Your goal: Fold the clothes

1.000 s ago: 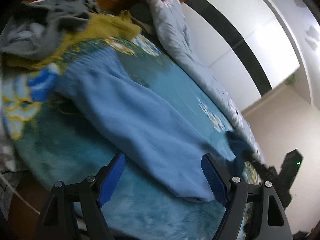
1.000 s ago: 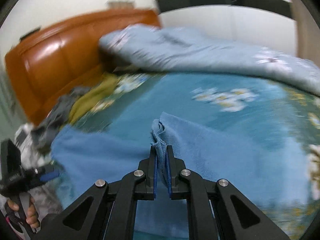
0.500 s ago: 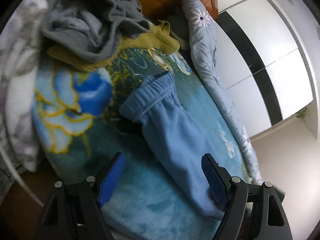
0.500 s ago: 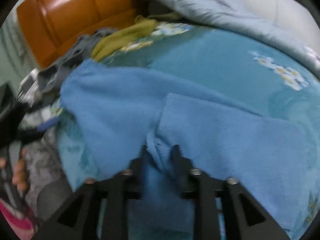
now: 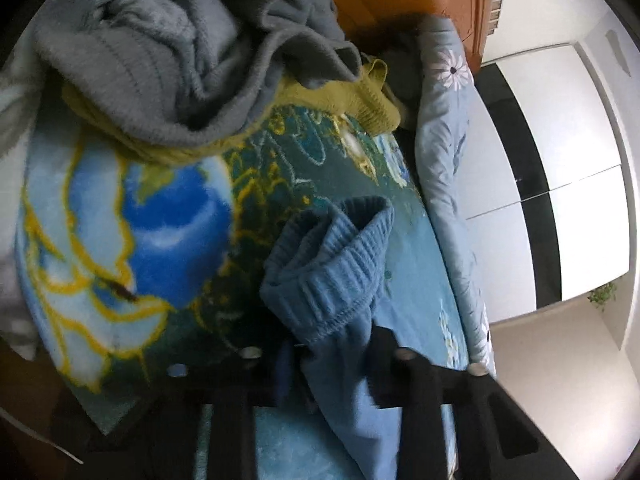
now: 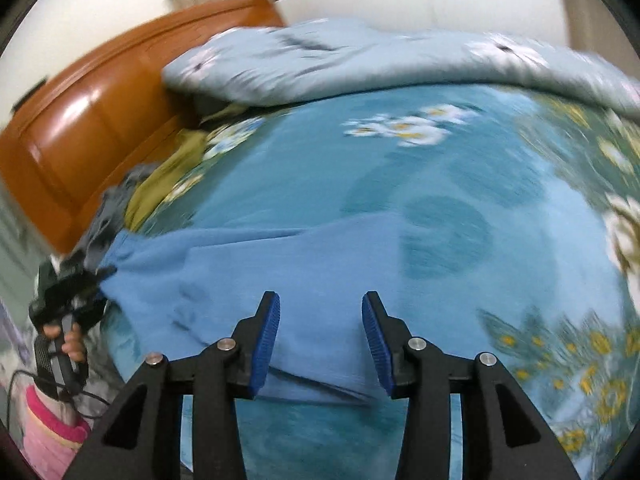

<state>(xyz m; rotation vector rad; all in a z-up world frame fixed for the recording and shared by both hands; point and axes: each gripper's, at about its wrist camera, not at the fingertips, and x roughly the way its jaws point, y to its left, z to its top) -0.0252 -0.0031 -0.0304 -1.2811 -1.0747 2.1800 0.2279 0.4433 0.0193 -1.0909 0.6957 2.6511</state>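
Blue trousers (image 6: 248, 280): spread flat on floral bed blanket (image 6: 460, 184), near grey and olive garments. Left tool (image 5: 332, 364): closing, pinching ribbed waistband (image 5: 336, 264). Right tool (image 6: 320, 340): opening above trouser fabric, gripping nothing.

A bed with an orange wooden headboard (image 6: 80, 120) is carrying a teal floral blanket (image 6: 460, 184). Blue pants (image 6: 248, 276), a grey-and-olive clothes heap (image 5: 192, 68) and a pale floral quilt (image 6: 380, 60) are lying on it.
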